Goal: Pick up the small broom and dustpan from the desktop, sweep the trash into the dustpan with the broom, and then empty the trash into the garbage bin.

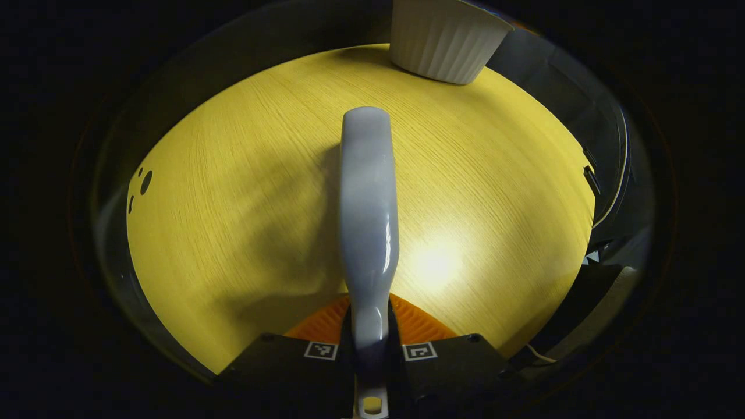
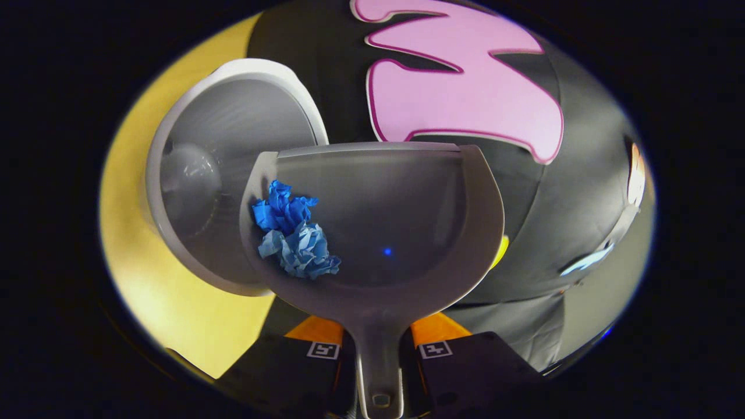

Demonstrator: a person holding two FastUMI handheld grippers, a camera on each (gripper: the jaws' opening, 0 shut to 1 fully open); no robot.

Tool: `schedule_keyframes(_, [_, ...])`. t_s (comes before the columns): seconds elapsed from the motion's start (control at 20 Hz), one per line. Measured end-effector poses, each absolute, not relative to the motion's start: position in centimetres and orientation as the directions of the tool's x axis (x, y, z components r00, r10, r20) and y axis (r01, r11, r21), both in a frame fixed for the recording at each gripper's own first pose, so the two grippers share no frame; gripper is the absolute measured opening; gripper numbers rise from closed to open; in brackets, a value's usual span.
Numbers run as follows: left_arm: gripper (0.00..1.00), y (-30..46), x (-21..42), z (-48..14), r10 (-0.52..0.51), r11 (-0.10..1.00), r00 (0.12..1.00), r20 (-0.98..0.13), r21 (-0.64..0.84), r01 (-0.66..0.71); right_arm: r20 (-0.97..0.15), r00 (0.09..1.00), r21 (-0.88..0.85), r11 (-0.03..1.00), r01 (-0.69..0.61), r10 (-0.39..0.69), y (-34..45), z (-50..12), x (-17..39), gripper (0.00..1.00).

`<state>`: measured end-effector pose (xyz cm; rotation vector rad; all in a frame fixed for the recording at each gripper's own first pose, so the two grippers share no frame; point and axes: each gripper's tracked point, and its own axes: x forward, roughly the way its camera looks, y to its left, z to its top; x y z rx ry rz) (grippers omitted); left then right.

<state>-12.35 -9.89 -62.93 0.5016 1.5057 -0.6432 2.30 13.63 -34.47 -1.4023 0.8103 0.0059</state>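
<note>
A: Starting big: looking at the desk [image 1: 233,203], carrying the garbage bin [image 1: 442,41] at its far edge. Wondering why there.

B: Probably standing clear of the sweeping area, yet staying within reach for emptying.

A: Next, seeing the dustpan [image 2: 407,203] hanging just beside the garbage bin, overlapping the near part of its open mouth. Guessing at the reason?

B: Lining up for the tip, most likely. Judging the sweeping done and the emptying not yet.

A: Then the broom [image 1: 368,192]: pointing toward the garbage bin, well short of it, apparently hovering above the desk rather than brushing anything.

B: Being parked out of the way, by the look of it, leaving the garbage bin's mouth free.

A: Checking the left hand-held gripper [image 1: 370,351]: clamping the broom's narrow end between both fingers.

B: Likewise the right hand-held gripper [image 2: 378,349]: squeezing the dustpan's handle from both sides, gripping at its end and letting the pan reach out toward the garbage bin.

A: Smallest last: spotting the trash [image 2: 294,233], a crumpled blue wad, lying inside the dustpan against the wall nearest the garbage bin.

B: Hinting at a lean toward that side. Probably needing more tilt before sliding out.
</note>
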Motion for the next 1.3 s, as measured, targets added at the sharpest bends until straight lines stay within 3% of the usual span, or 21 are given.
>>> schedule_keyframes(0.1, [0.26,-9.9,-12.3,-62.9,-0.075,0.740,-0.044,-0.996,-0.085,0.668,-0.499,0.753,-0.864,0.171,-0.474,-0.429,13.3,-34.2,2.4,0.34])
schedule_keyframes(0.45, [0.26,-9.9,-12.3,-63.0,-0.071,0.741,-0.043,-0.997,-0.081,0.666,-0.515,0.734,-0.854,0.188,-0.485,-0.443,12.7,-34.6,2.0,0.34])
schedule_keyframes(0.5, [0.23,-9.9,-12.3,-63.0,-0.070,0.741,-0.042,-0.997,-0.081,0.666,-0.534,0.715,-0.843,0.224,-0.489,-0.451,12.4,-34.8,1.7,0.34])
schedule_keyframes(0.55, [0.26,-9.9,-12.3,-63.1,-0.069,0.742,-0.043,-0.997,-0.080,0.666,-0.570,0.682,-0.821,0.294,-0.489,-0.457,12.3,-35.3,1.2,0.35])
schedule_keyframes(0.65, [0.26,-9.9,-12.3,-63.1,-0.068,0.743,-0.042,-0.997,-0.079,0.664,-0.664,0.591,-0.741,0.512,-0.435,-0.458,12.2,-36.4,-0.7,0.35])
schedule_keyframes(0.75, [0.26,-10.0,-12.3,-63.1,-0.067,0.745,-0.040,-0.997,-0.077,0.663,-0.767,0.497,-0.595,0.739,-0.316,-0.406,13.0,-37.4,-2.4,0.35])
schedule_keyframes(0.85, [0.26,-9.9,-12.3,-63.1,-0.065,0.744,-0.040,-0.997,-0.075,0.663,-0.824,0.452,-0.460,0.869,-0.183,-0.341,13.2,-38.5,-3.3,0.35])
schedule_keyframes(1.0, [0.26,-9.9,-12.3,-63.1,-0.064,0.744,-0.041,-0.997,-0.074,0.664,-0.877,0.423,-0.275,0.960,-0.051,-0.229,13.6,-39.2,-3.8,0.35])
schedule_keyframes(1.15, [0.26,-9.9,-12.3,-63.2,-0.064,0.745,-0.041,-0.997,-0.076,0.663,-0.880,0.455,-0.123,0.991,0.053,-0.134,14.4,-39.0,-3.2,0.35])
schedule_keyframes(1.25, [0.26,-9.9,-12.3,-63.2,-0.060,0.745,-0.041,-0.997,-0.072,0.663,-0.876,0.475,-0.056,0.996,0.072,-0.083,14.6,-38.9,-3.2,0.31])
schedule_keyframes(1.3, [0.29,-9.9,-12.3,-63.2,-0.057,0.745,-0.041,-0.998,-0.070,0.663,-0.874,0.483,-0.029,0.997,0.068,-0.059,14.8,-39.0,-3.2,0.35])
